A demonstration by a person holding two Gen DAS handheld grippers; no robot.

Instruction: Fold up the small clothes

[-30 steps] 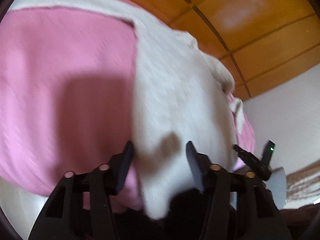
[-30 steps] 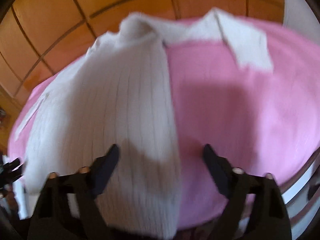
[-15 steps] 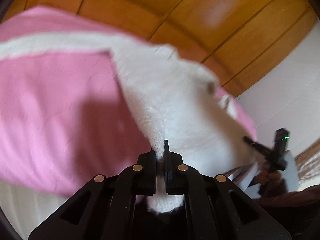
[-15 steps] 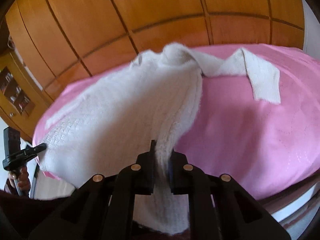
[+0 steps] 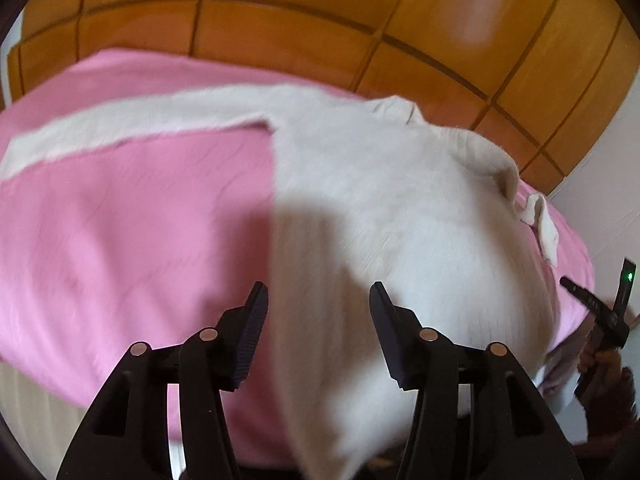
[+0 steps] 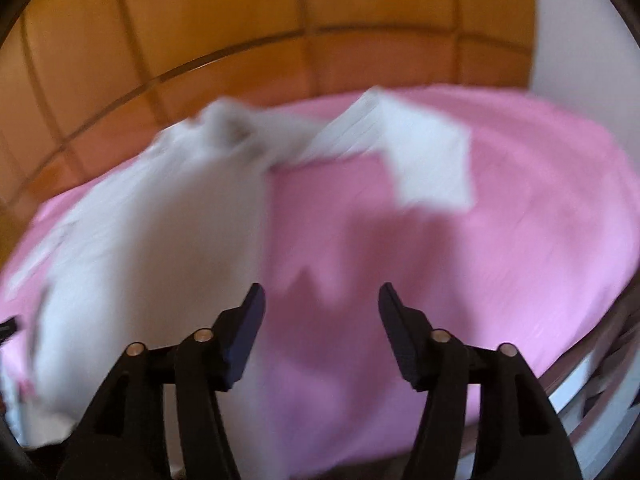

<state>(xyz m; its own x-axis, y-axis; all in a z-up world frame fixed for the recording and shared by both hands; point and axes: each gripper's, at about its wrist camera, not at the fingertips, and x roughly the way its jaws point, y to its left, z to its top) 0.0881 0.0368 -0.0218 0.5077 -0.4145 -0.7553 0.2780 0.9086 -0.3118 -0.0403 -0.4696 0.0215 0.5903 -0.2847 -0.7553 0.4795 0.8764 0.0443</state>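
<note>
A white knitted sweater (image 5: 380, 216) lies on a pink-covered bed (image 5: 120, 240), one long sleeve (image 5: 132, 124) stretched out to the left. My left gripper (image 5: 318, 292) hovers over the sweater's lower hem with its jaws opening; cloth lies below the gap, free of the pads. In the blurred right wrist view the sweater (image 6: 160, 220) fills the left side and its other sleeve (image 6: 424, 148) is bent on the bed (image 6: 500, 240). My right gripper (image 6: 320, 292) has its jaws opening over bare pink cover, just right of the sweater's edge, with nothing between them.
Orange wooden wall panels (image 5: 320, 20) stand behind the bed. A white wall (image 5: 608, 208) lies to the right. The right gripper (image 5: 600, 308) and the hand on it show at the right edge of the left wrist view. A dark bed frame edge (image 6: 600, 344) runs at lower right.
Half a second ago both grippers were shut on the sweater's hem, lifting it. Both have since let go and opened, and the hem has dropped back onto the bed.
</note>
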